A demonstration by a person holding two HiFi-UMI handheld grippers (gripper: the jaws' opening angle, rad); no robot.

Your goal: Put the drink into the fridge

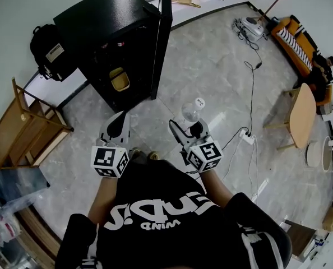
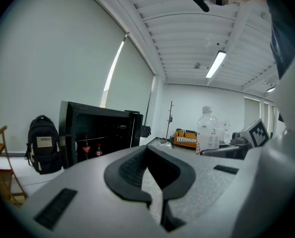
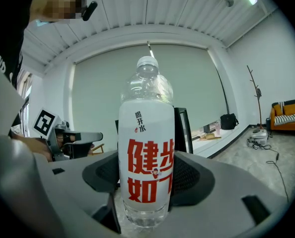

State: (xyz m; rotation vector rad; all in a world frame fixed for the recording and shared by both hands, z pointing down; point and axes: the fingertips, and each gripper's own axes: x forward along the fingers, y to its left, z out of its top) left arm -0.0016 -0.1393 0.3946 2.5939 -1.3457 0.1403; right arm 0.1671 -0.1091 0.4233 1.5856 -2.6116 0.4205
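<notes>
A grey tiled floor point(image 1: 211, 66) is seen across the head view, and a stretch of it lies between the grippers and the black fridge point(image 1: 107, 35). The fridge is placed against the wall, well apart from both grippers, with its open front turned toward the person. Its door point(image 1: 162, 38) is swung out at the cabinet's right edge. A folding wooden chair point(image 1: 26, 128) is leaned at the left of the fridge, and a round wooden table point(image 1: 302, 116) and an orange sofa point(image 1: 298, 38) are set far to the right. A black backpack point(image 1: 46, 52) is propped against the wall just beside the fridge's left side. A coat stand point(image 2: 170, 120) is seen beyond the fridge in the left gripper view. The left gripper point(image 1: 121, 117) is held low, pointed toward the fridge; its jaws are brought together with nothing between them. The right gripper point(image 1: 189, 126) is held beside it, and its jaws are clamped on the lower body of the water bottle point(image 3: 146, 148). The bottle is carried upright, with a white cap and red characters on its label, and it is kept well short of the fridge. Two cola bottles point(image 2: 92, 148) are stood on a shelf inside the fridge. A white power strip point(image 1: 248, 137) with its cable is laid on the floor to the right of the right gripper.
</notes>
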